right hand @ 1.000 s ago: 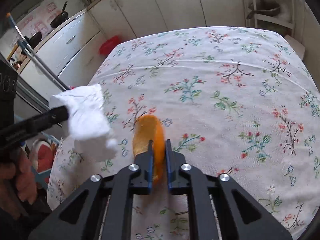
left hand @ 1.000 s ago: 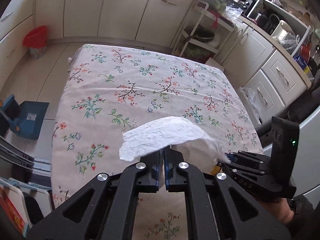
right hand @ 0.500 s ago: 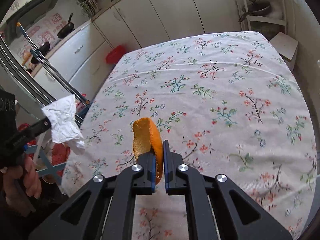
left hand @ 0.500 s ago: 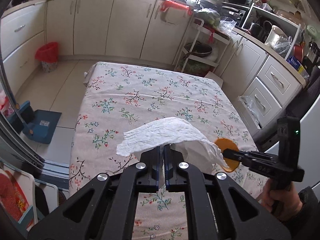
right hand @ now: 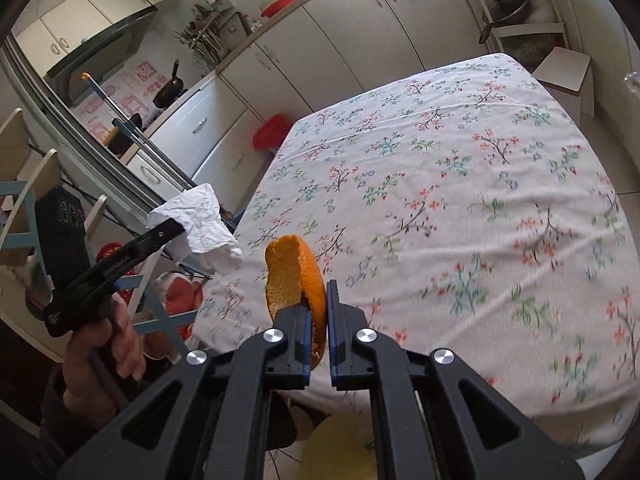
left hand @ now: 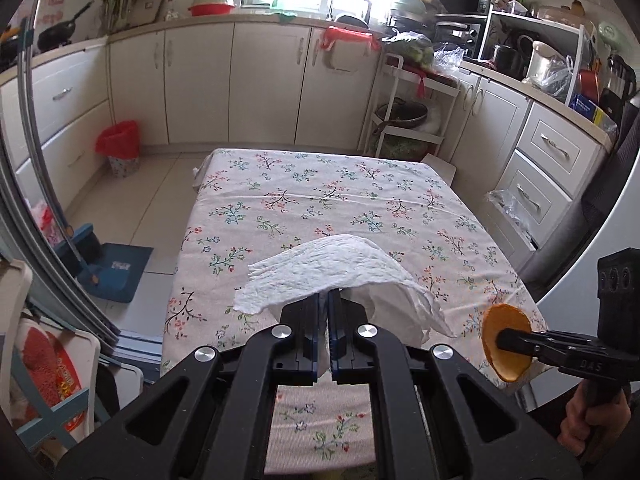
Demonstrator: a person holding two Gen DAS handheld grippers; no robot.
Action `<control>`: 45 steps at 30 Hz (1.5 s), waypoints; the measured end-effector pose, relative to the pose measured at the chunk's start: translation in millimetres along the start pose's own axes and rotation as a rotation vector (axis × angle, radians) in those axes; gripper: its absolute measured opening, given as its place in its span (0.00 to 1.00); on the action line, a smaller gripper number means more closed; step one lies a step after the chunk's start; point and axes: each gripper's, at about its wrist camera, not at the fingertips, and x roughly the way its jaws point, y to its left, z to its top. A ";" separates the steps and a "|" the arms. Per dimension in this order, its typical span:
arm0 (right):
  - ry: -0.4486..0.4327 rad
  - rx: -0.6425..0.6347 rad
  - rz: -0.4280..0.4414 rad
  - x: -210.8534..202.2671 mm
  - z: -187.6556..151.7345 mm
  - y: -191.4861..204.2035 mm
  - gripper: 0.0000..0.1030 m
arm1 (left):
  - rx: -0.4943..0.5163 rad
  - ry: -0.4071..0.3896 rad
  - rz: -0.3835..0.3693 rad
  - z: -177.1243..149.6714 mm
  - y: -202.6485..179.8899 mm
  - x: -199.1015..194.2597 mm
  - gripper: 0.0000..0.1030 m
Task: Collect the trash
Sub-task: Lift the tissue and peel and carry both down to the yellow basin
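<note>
The left gripper (left hand: 324,300) is clamped tight on a crumpled paper towel (left hand: 332,276), and the right gripper (right hand: 318,300) is pinched shut on a piece of orange peel (right hand: 294,276). Both loads hang in the air over the near edge of the table (left hand: 320,200), the towel off its near left corner and the peel off its near right corner.

The step in hand looks like carrying both scraps away to be binned. To do it well, both grips should stay firm, since the towel's loose flap could catch and the peel is held only by one edge. A yellow round thing (right hand: 340,448) shows below the table's near edge; it may be a bin, but I cannot tell. A red-lined bin (left hand: 120,148) stands on the floor beyond the table's far left corner.

Compared with a second ago, both grippers have pulled back and risen from the table, so the whole cloth and the far cabinets (left hand: 260,80) now show; the grips are unchanged.
</note>
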 end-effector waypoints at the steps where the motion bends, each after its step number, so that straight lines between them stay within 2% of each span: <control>1: -0.004 0.001 0.004 -3.6 -5.9 0.9 0.07 | 0.010 -0.008 0.006 -3.2 -3.4 -4.4 0.04; 13: -0.029 0.038 0.027 -24.3 -35.5 -2.1 0.07 | 0.030 -0.037 0.023 -30.9 -21.7 -32.2 0.04; 26: 0.027 0.047 0.022 -28.5 -74.8 1.9 0.07 | 0.041 -0.033 -0.004 -58.5 -33.3 -49.7 0.04; 41: 0.249 0.047 -0.088 -5.4 -131.5 -1.5 0.07 | 0.049 0.033 -0.055 -110.3 -44.9 -70.2 0.04; 44: 0.297 0.051 -0.110 1.4 -139.1 -3.5 0.11 | 0.064 0.061 -0.066 -124.3 -51.4 -72.7 0.04; 45: 0.319 0.051 -0.116 4.2 -141.9 -4.4 0.19 | 0.068 0.068 -0.069 -127.9 -52.7 -73.5 0.04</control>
